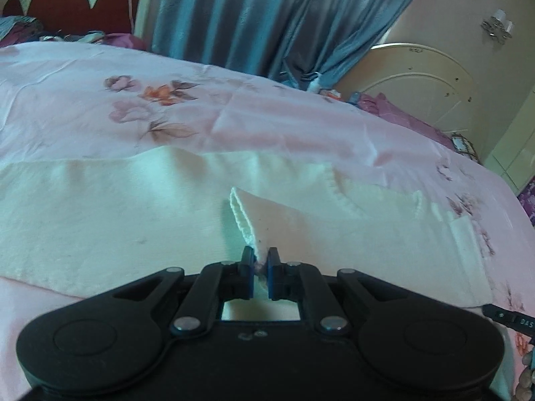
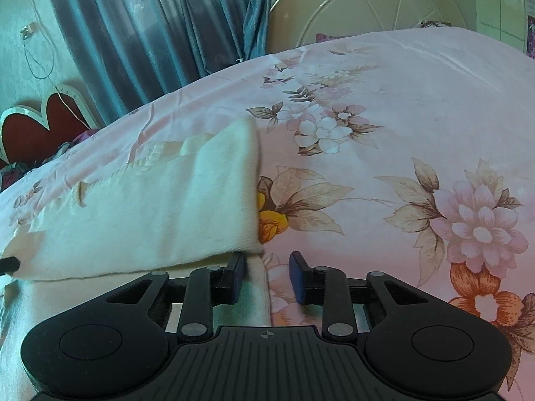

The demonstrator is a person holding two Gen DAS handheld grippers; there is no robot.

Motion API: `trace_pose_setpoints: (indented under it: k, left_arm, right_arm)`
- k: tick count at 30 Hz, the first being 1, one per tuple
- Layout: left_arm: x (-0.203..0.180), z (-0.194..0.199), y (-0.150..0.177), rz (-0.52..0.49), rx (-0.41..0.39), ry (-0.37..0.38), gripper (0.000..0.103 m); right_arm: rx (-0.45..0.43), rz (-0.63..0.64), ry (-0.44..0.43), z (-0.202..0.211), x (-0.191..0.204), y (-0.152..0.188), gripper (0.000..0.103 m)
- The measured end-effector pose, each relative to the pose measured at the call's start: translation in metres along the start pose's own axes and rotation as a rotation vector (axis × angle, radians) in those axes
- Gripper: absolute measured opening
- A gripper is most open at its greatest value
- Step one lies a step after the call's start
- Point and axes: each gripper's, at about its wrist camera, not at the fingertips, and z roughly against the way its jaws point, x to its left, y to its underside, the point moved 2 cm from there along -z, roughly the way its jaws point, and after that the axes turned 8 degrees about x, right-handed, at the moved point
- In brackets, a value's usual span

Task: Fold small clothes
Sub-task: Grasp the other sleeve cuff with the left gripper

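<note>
Left tongs [image 1: 260, 260]: blue pads nearly together, pinching a hemmed edge of the cream knit garment [image 1: 133, 207]; the pinched bit is raised off the rest, its ribbed hem [image 1: 241, 220] curling up just beyond the pads. Grip confirmed.

Right tongs [image 2: 265, 274]: pads apart, gap moderate, nothing clamped. Left pad [image 2: 236, 275] sits over the garment's near right edge; right pad [image 2: 297, 275] is over bare sheet. Contact btw left pad and cloth: cannot tell.

Garment in right wrist view [image 2: 160, 207]: lies flat on the bed, a folded layer on top w/ a straight right edge, a lower layer showing beneath at the near side. Stitched hem lines visible toward the far left.

Bed: pink floral sheet [image 2: 401, 127], garment on its near-left part in right view. Beyond the bed: blue curtain [image 1: 254, 16], red scalloped headboard [image 1: 77, 0], cream arched panel [image 2: 361, 10]. Tip of the other tool shows at the lower right of left view [image 1: 508, 319].
</note>
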Motion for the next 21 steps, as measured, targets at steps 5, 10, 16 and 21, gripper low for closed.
trace_pose_setpoints:
  k: [5,10,16,21]
  left_arm:
    - [0.002,-0.007,0.004,-0.018,0.022,-0.003,0.007]
    - [0.003,-0.005,0.004,-0.016,0.021,0.019,0.031]
    - [0.006,-0.005,-0.002,-0.031,-0.006,-0.002,0.036]
    - [0.0,-0.013,-0.013,-0.046,-0.014,-0.04,0.031]
  right_arm:
    - [-0.002,0.017,0.012,-0.001,0.002,0.001,0.026]
    - [0.009,0.025,-0.036,0.014,0.0,-0.003,0.027]
    - [-0.092,0.034,-0.078,0.024,0.006,-0.031,0.026]
    - [-0.074,0.17,-0.059,-0.011,0.038,-0.058,0.025]
